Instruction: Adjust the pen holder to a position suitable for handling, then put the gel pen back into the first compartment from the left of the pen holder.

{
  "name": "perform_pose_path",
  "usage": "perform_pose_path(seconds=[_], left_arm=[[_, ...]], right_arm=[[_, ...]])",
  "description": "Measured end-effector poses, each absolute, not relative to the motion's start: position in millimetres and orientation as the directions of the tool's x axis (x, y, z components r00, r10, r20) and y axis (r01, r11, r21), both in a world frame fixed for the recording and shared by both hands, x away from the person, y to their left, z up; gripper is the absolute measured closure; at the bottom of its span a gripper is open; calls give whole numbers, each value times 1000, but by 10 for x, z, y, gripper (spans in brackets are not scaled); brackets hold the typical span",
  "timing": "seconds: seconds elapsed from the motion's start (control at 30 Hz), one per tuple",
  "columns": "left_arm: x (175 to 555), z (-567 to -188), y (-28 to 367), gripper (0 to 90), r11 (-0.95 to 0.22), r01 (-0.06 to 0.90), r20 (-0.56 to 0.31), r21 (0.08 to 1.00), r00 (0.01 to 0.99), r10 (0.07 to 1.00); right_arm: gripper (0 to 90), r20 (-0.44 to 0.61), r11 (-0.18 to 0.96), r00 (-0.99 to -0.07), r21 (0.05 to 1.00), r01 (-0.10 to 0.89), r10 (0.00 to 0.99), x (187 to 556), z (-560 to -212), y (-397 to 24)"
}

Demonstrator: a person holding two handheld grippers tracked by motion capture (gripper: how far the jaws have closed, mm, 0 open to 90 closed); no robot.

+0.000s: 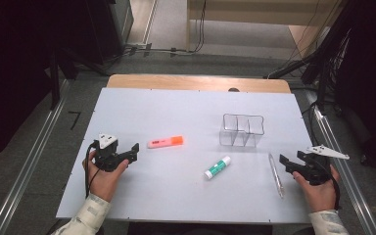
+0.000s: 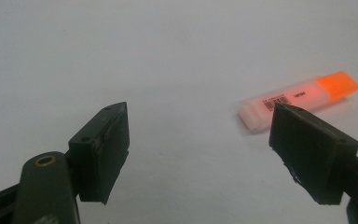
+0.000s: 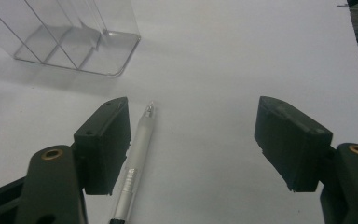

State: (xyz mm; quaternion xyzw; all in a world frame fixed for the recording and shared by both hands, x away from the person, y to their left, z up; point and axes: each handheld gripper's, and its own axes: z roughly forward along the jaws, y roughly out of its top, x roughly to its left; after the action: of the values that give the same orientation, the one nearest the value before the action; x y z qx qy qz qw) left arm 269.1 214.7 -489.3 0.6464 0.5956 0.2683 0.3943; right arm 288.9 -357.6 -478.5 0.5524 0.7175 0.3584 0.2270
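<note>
**Inspector:** Report the items in hand, relative to the clear organizer (image 1: 243,130).

**Operator:** I have the orange highlighter (image 1: 165,142) well to the organizer's left, lying flat, with my left gripper (image 1: 135,148) near its pale end, jaws wide, nothing held. The clear pen (image 1: 275,174) lies on the near side of the organizer, towards its right; my right gripper (image 1: 284,161) sits just beside it, jaws wide and empty. I judge both are staged for pickup. The glue stick (image 1: 217,167) lies untouched on the near side too.

Each black hand-held gripper (image 1: 136,149) carries a grey three-cornered plate, brass-ringed screw holes and a trailing cable; sleeves pale, checked.
</note>
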Motion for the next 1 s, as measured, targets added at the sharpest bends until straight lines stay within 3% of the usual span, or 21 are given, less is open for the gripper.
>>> perform_pose_path(seconds=[1.0], left_arm=[[2733,-4901,2136,210,21,560,-129,828,154,980]], right_arm=[[262,67,156,-318,766,624,946,2842,-4811,-3470]])
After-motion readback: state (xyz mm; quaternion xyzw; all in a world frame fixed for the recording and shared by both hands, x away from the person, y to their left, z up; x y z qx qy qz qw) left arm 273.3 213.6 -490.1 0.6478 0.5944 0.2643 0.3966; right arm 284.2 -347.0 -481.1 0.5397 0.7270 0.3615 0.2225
